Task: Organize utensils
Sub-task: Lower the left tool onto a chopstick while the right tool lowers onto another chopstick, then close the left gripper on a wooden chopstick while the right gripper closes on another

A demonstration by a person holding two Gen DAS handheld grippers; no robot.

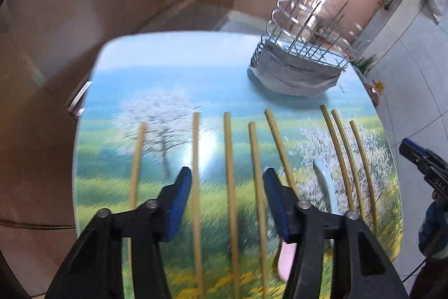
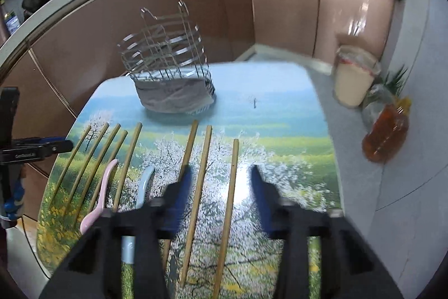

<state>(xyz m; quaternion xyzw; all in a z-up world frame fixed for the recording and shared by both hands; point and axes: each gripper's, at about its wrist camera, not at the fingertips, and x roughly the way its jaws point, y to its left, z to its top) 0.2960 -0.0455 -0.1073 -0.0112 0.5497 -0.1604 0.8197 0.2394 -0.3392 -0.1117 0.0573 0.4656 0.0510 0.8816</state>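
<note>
Although both views are smeared by blur, the table (image 2: 280, 108) with its printed landscape of blossoming trees fills most of each, and its near edge is cut off behind the gripper bodies. Toward the far edge stands the wire utensil rack (image 2: 168, 66), its lower part wrapped in a grey cloth whose lettering is too blurred to read; in the left wrist view the same rack (image 1: 305, 52) sits toward the far right corner. Off the right edge, on the grey floor, a pale jar (image 2: 354, 77) and an amber bottle (image 2: 387, 133) stand close together. Eight chopsticks (image 1: 229, 181) lie side by side along the near half of the surface, roughly parallel and pointing toward the rack, their near ends hidden under the grippers. Between them lie a pink spoon (image 2: 98, 198) and a light blue spoon (image 2: 142, 187), each partly covered by the gripper frames. The left gripper (image 1: 227, 178) hovers above the middle chopsticks with its jaws apart and nothing between them. The right gripper (image 2: 221, 178) likewise has its jaws spread wide over two chopsticks near the right edge, holding nothing.
</note>
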